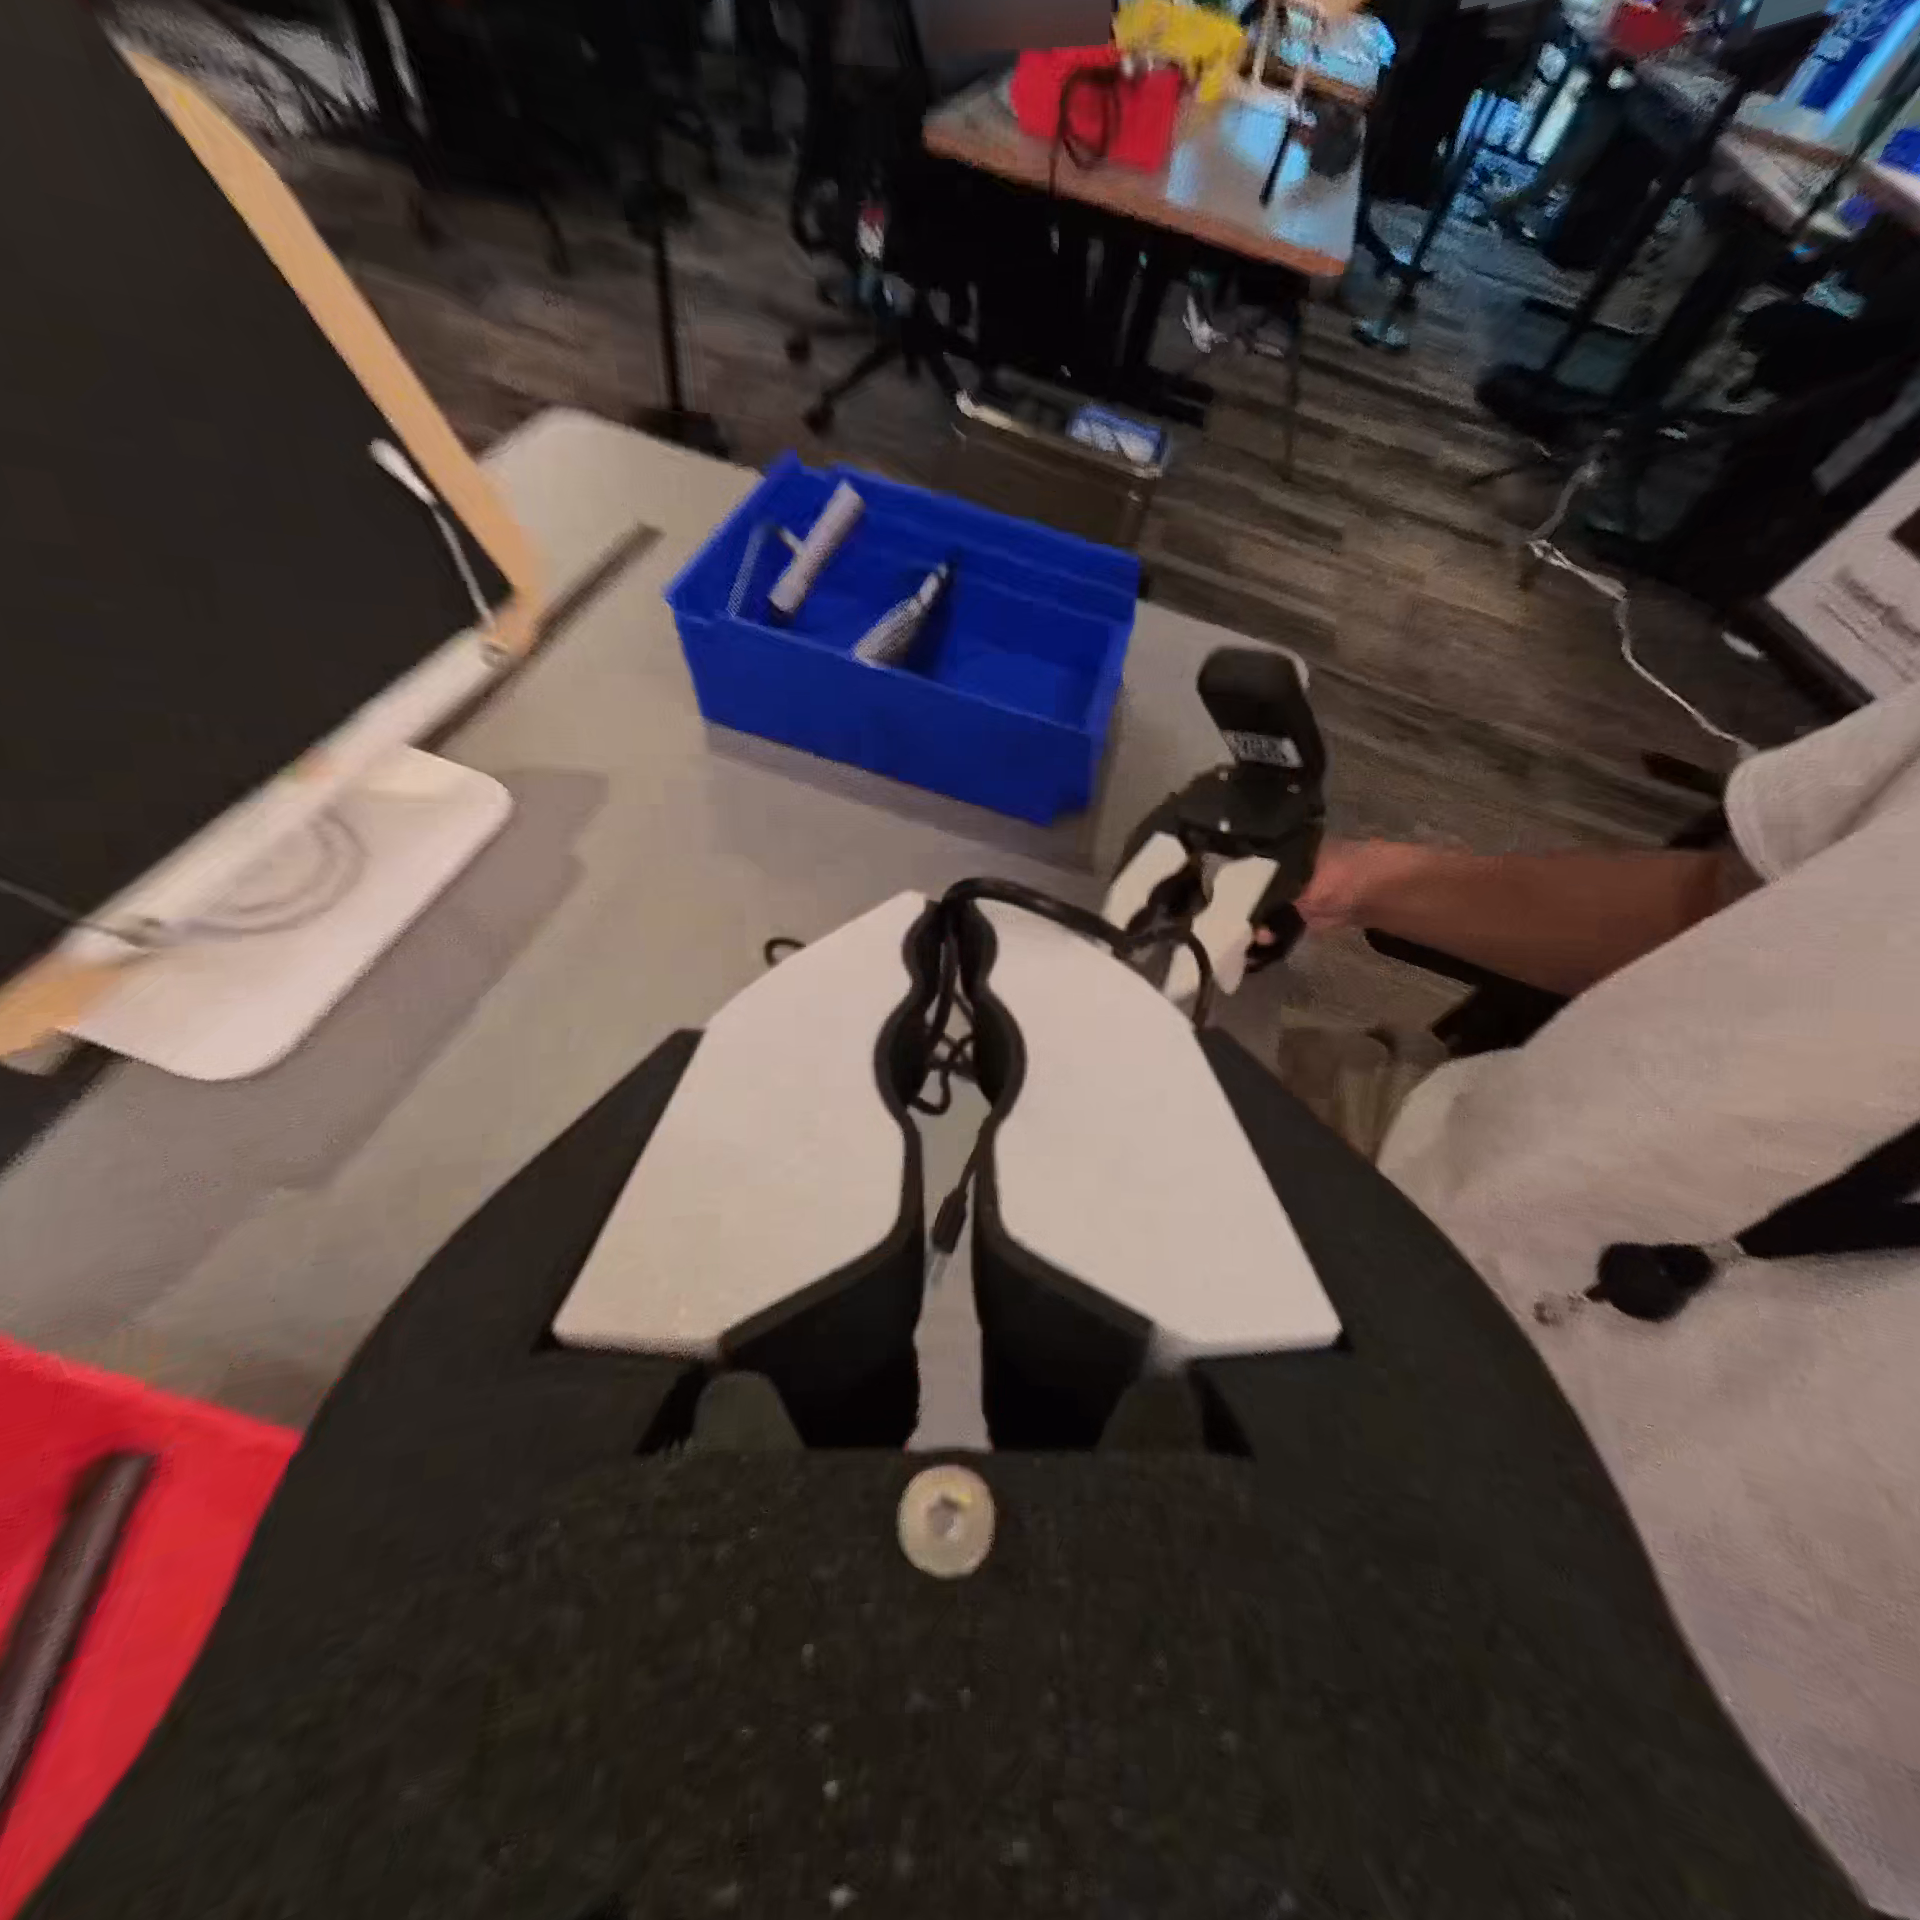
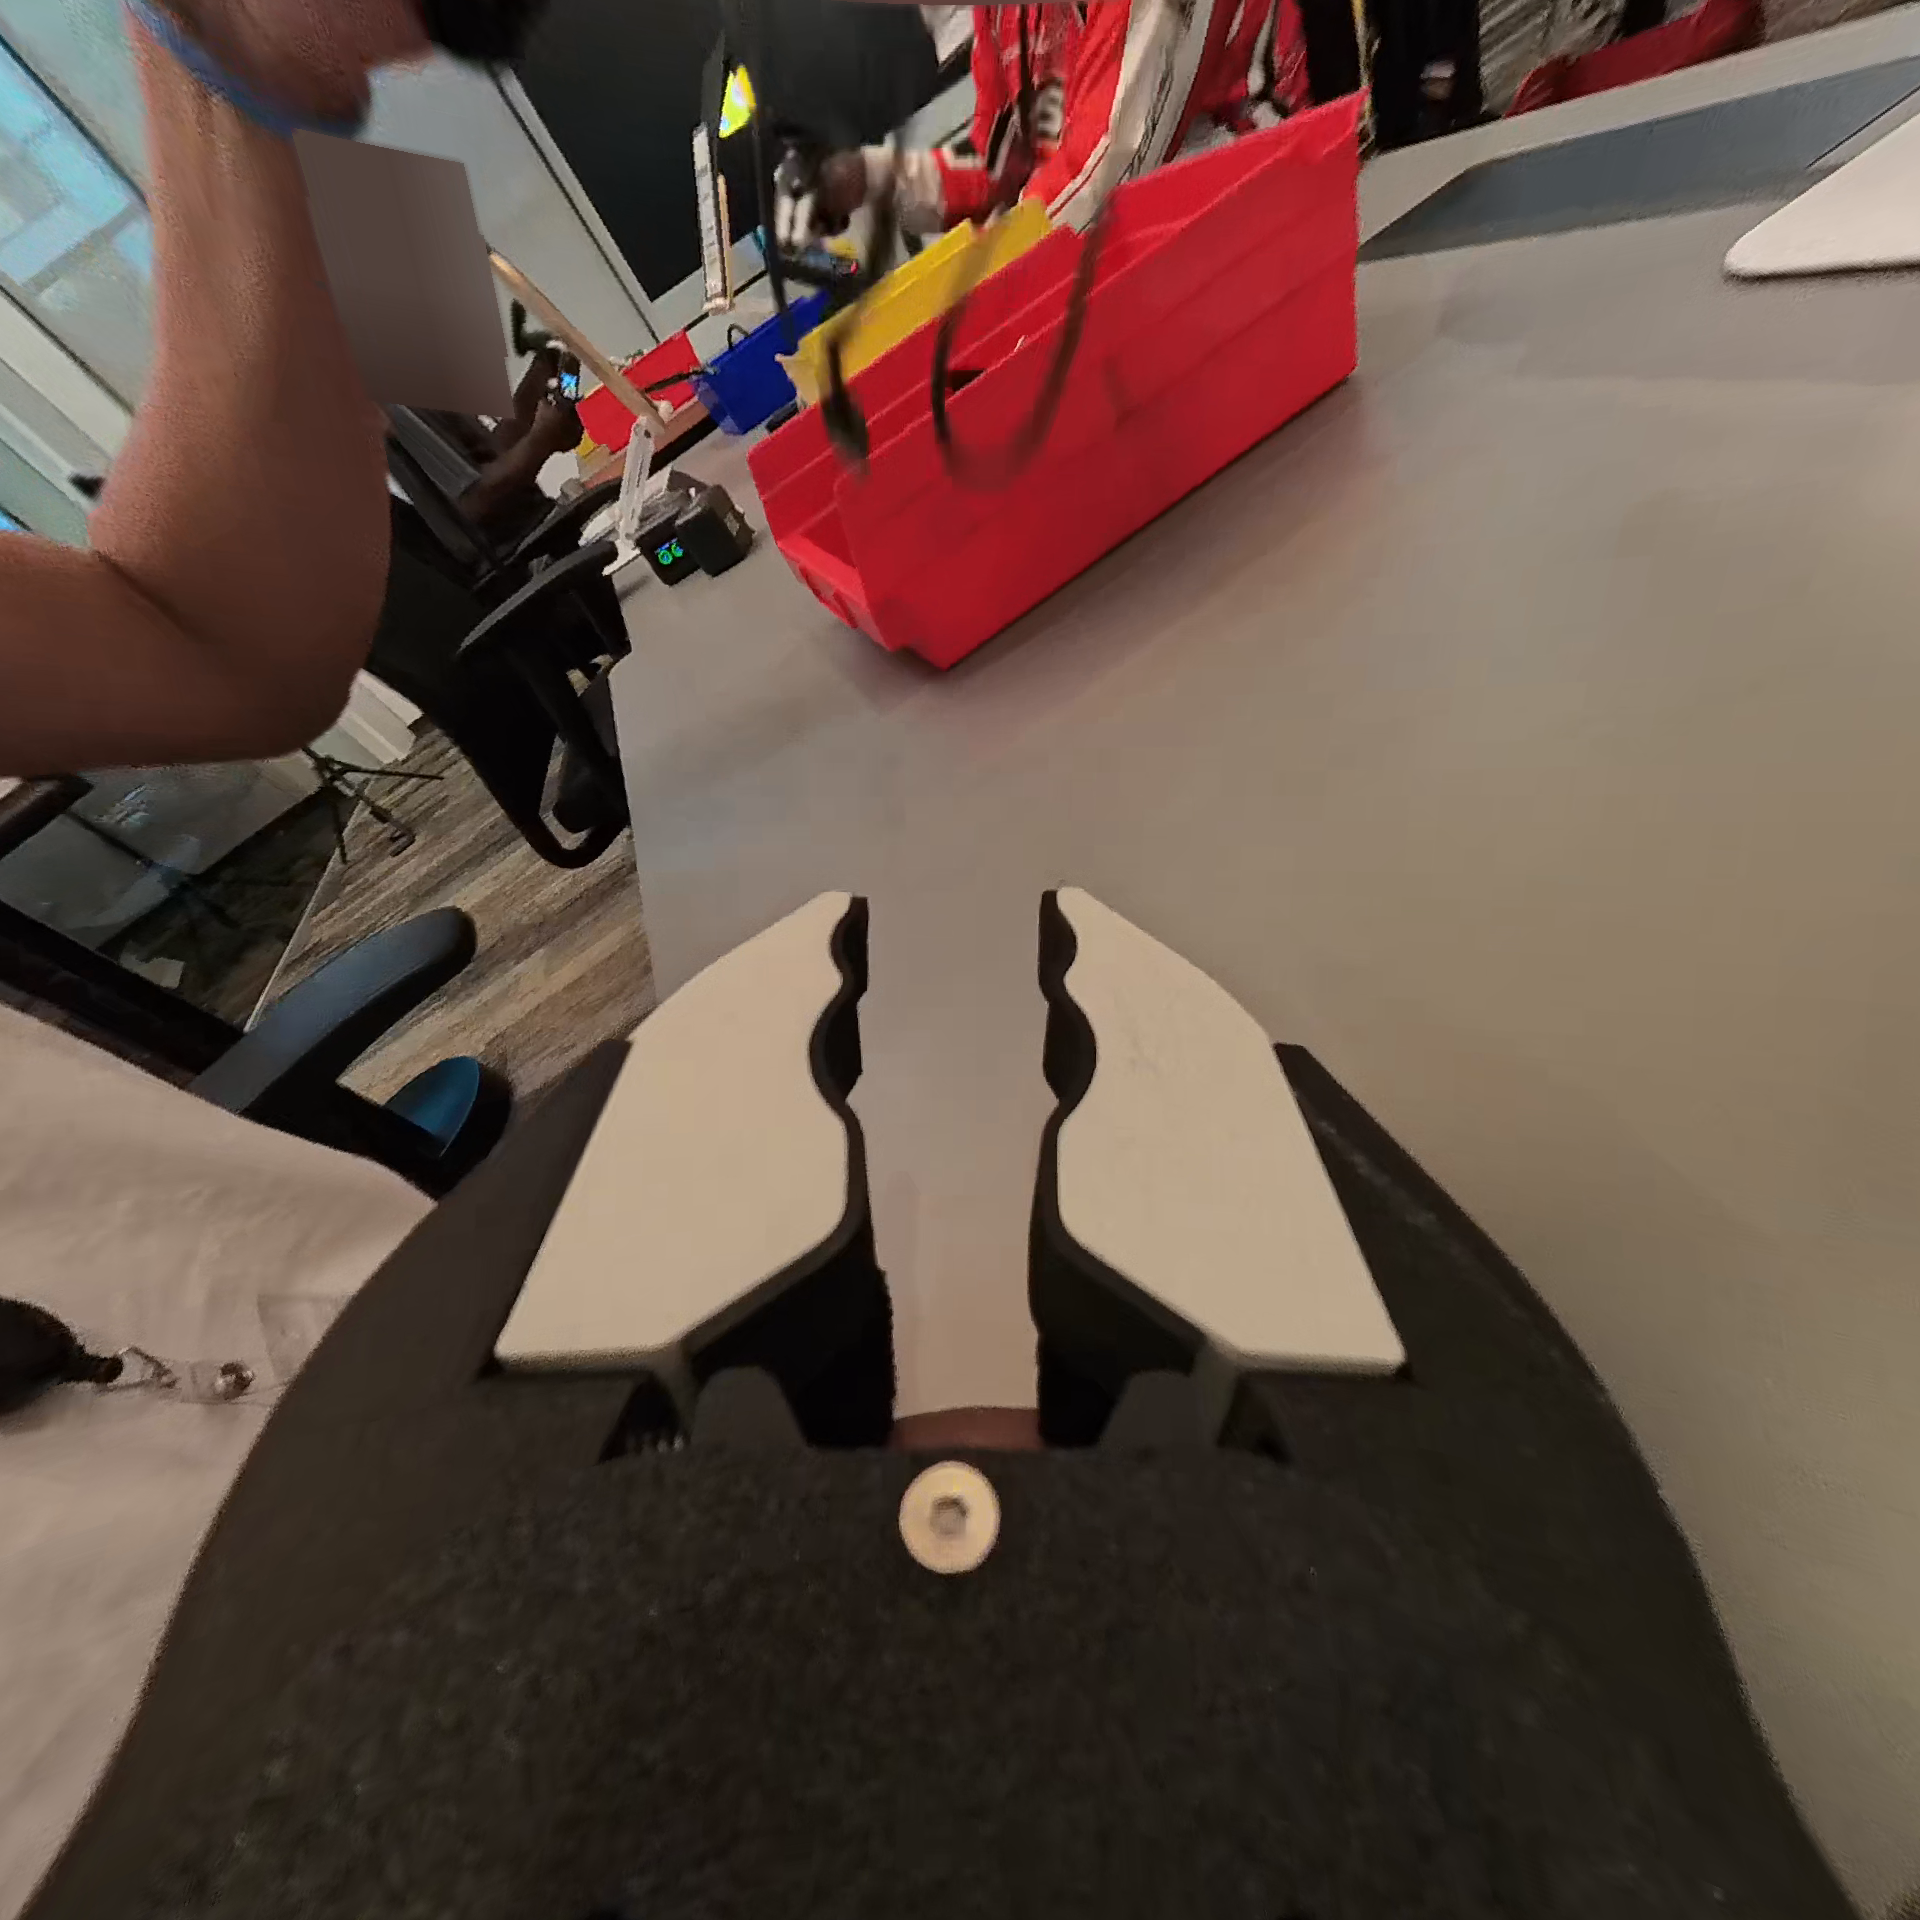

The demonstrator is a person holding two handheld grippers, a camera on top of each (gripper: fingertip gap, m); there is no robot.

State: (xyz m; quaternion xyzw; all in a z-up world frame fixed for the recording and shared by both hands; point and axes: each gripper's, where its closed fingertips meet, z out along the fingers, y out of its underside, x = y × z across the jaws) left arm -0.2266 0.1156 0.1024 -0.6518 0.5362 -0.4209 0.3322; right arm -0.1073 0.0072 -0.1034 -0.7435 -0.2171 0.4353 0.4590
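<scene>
Pinching black cable (image 1: 951,997), left gripper (image 1: 956,925) near table (image 1: 644,914) edge

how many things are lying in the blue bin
3 in the left wrist view: in the blue bin, a thin grey strip and a grey tube lie in its left compartment, and a silver cylinder leans on the divider. The near wall may hide more.

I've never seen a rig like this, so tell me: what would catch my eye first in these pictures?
Probably the left claw, shut on a tangled black cable above the grey table. Beyond it sits a blue bin with silvery metal parts inside. In the right wrist view, the right claw stands open and empty, facing a red bin.
</scene>
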